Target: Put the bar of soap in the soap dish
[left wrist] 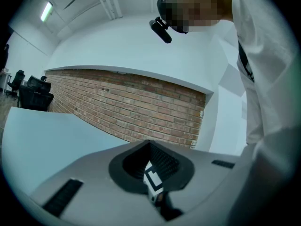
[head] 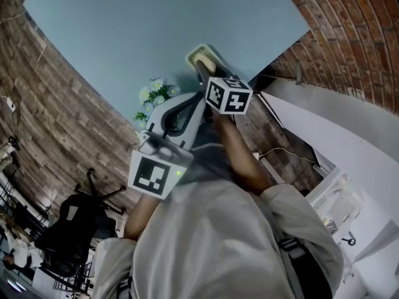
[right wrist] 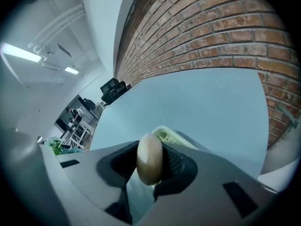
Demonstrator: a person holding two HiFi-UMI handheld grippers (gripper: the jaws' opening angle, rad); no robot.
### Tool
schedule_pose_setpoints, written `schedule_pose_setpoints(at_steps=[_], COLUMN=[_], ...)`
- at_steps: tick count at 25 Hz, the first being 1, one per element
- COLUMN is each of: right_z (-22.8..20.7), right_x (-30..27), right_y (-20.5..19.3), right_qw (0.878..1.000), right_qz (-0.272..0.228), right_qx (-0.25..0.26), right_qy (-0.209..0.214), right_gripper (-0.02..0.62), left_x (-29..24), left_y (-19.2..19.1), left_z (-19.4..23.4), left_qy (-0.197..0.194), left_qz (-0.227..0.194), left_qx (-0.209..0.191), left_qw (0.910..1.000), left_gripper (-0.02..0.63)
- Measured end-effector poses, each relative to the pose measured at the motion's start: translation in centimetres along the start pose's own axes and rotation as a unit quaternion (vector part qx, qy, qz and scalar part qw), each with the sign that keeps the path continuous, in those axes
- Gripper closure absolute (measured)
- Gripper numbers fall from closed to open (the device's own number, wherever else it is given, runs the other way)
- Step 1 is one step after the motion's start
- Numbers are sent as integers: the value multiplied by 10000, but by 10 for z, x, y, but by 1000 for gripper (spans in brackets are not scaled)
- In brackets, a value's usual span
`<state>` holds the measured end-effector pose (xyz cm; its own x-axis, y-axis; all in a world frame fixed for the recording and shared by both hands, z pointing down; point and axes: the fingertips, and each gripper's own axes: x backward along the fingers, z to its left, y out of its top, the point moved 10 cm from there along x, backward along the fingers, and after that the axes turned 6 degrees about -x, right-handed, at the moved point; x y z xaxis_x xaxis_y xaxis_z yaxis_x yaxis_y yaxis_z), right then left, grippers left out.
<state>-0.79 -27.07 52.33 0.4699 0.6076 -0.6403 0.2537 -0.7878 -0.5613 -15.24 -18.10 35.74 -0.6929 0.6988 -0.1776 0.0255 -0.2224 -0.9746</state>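
Soap update from my remote seat: the right gripper (right wrist: 150,167) has its jaws clamped on the bar of soap (right wrist: 149,155), which stands on edge between the pads. That only shows in the right gripper view. From the head view the gripper's marker cube (head: 229,95) and body cover the grip, so I can't really pick the bar out there.

The pale green soap dish (right wrist: 173,139) sits just beyond the soap in the right gripper view. I can't tell whether the two touch. The head view gives the layout instead: the dish pokes out past the right gripper's tip, on the light blue table (head: 143,30) toward its near corner, and some white flowers (head: 156,95) sit by the table's edge on the left.

The left gripper (left wrist: 152,174) hangs back, nearer my body. Its own view is the only one that shows its jaws. They look drawn together with nothing between them, and there's just brick wall (left wrist: 141,107) behind.
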Motion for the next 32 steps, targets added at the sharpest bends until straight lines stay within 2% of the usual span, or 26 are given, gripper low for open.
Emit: schedule_pose_setpoints(at_steps=[12,22,32], right_z=[-6,-8,-5], right_x=[1,3,3], right_y=[-2,-7,-8], right_qw=[10000,9999,9974], right_qz=[-24,-56,-107], right_qx=[-47,139,664], right_qy=[-15,-61,-261], right_gripper=[482,472,448], left_x=[3,6,3], left_y=[-4,-5,-3], left_z=[5,1,-1], left_qy=[82,92,4], left_qz=[-30,7,27], left_qx=[183,114,121], left_qw=[9998,9999,9999], left_gripper=[603,603,603])
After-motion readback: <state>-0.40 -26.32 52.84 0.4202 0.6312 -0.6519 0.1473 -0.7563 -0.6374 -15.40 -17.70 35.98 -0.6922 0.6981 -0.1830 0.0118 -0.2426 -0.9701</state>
